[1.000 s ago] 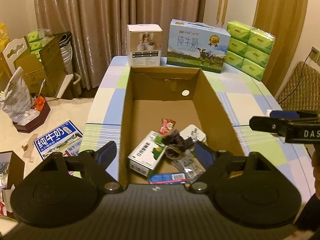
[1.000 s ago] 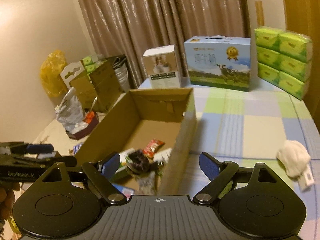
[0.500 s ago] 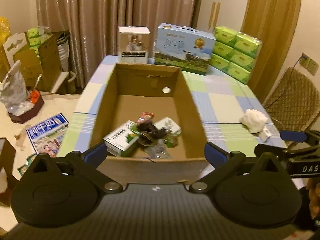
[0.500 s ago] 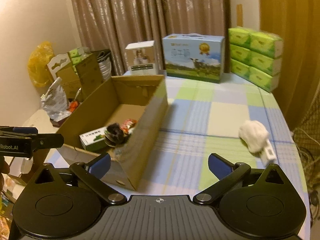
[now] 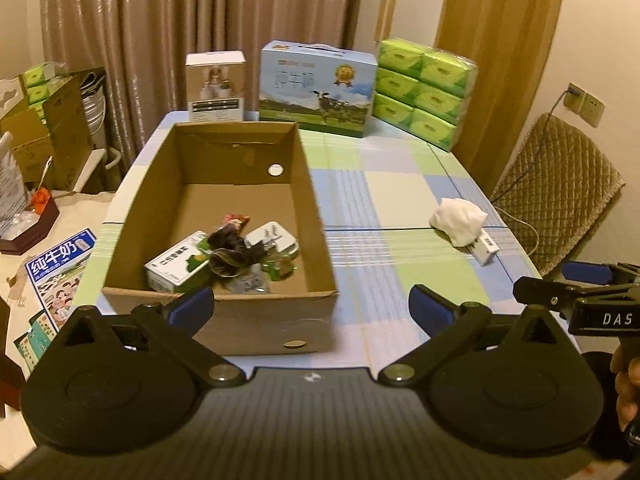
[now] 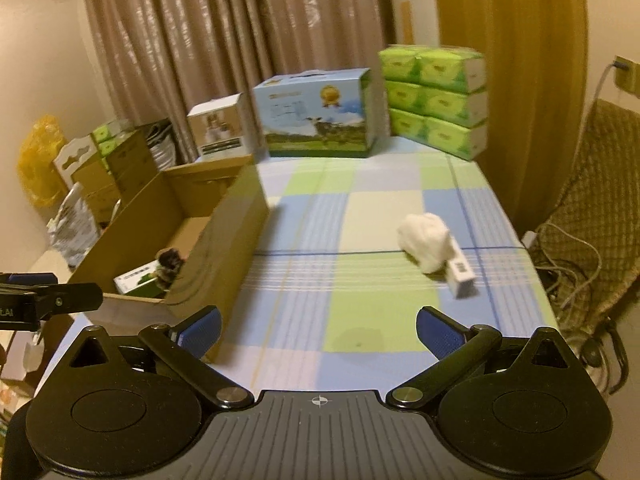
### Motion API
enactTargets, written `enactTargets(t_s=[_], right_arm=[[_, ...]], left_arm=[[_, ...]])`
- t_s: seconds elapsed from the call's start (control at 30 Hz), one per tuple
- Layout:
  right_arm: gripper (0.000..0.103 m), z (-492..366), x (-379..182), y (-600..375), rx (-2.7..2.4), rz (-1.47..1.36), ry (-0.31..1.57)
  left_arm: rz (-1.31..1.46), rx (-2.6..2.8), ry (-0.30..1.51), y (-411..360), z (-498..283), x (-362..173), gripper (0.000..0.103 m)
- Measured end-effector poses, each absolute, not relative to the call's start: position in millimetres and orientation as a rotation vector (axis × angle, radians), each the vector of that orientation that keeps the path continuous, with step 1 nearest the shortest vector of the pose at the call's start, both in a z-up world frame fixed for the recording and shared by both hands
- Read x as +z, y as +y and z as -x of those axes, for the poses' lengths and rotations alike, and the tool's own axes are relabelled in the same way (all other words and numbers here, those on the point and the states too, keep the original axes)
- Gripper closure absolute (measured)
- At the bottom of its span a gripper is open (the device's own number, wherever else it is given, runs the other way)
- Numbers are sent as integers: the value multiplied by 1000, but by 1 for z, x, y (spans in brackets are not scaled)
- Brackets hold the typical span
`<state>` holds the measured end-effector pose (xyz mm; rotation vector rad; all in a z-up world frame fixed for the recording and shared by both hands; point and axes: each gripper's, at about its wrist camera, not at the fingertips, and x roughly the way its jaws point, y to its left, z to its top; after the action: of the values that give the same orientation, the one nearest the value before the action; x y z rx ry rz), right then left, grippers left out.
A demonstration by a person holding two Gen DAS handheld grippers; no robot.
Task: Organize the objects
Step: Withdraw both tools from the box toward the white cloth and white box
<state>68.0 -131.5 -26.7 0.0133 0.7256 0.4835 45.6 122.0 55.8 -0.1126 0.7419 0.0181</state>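
Note:
An open cardboard box [image 5: 316, 216] stands on the checked table and holds several small items: a green-and-white carton [image 5: 176, 266], a dark pouch [image 5: 226, 250], a white adapter [image 5: 272, 240] and a red packet [image 5: 236, 222]. The box also shows in the right wrist view [image 6: 224, 232]. A white crumpled cloth [image 5: 460, 220] lies on a small white box [image 5: 486, 246] at the table's right, also seen in the right wrist view as the cloth [image 6: 426, 240] and small box [image 6: 462, 272]. My left gripper [image 5: 312, 308] is open and empty before the box's near wall. My right gripper [image 6: 318, 330] is open and empty over the table.
At the table's far edge stand a white product box [image 5: 216, 80], a blue milk carton case [image 5: 318, 88] and stacked green tissue packs [image 5: 426, 90]. A quilted chair [image 5: 556, 184] is at the right. Cartons and bags sit on the floor at the left [image 5: 44, 128].
Both grippers have pulled back from the box and swung right. The cloth and small white box have come more into the middle of the right wrist view.

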Motion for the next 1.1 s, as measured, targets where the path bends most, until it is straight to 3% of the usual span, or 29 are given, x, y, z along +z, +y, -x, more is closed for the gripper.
enactTargets(t_s=[1.1], right_arm=[[2, -114, -28, -225, 294, -3, 710]], left_arm=[[50, -128, 750, 41, -105, 39, 1]])
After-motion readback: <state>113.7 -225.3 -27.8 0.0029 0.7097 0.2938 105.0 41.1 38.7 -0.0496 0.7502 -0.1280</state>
